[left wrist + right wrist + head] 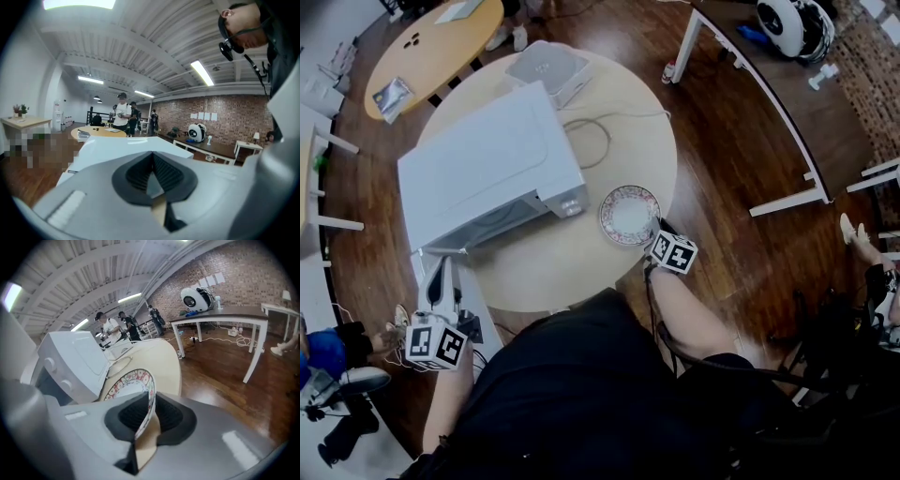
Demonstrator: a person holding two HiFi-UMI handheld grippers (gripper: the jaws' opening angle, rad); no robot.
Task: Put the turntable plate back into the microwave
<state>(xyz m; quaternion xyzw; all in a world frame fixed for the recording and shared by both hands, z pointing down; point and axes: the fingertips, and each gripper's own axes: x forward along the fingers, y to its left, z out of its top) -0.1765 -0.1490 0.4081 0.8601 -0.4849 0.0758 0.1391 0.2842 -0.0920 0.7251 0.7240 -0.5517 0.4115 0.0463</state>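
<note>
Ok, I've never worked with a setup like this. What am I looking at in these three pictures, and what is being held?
There is no robot arm here: a person holds a two-jaw gripper in each hand. The wide picture comes from a camera on the person's head, looking down on a round table. On it are a white microwave and a patterned plate. The other two pictures each come from a camera riding on one gripper and looking along its jaws. The right gripper has its jaws closed on the plate's rim, and the plate lies on the table. The left gripper has its jaws closed on a thin pale edge at the microwave's front. Which part that is, is hard to tell.
</note>
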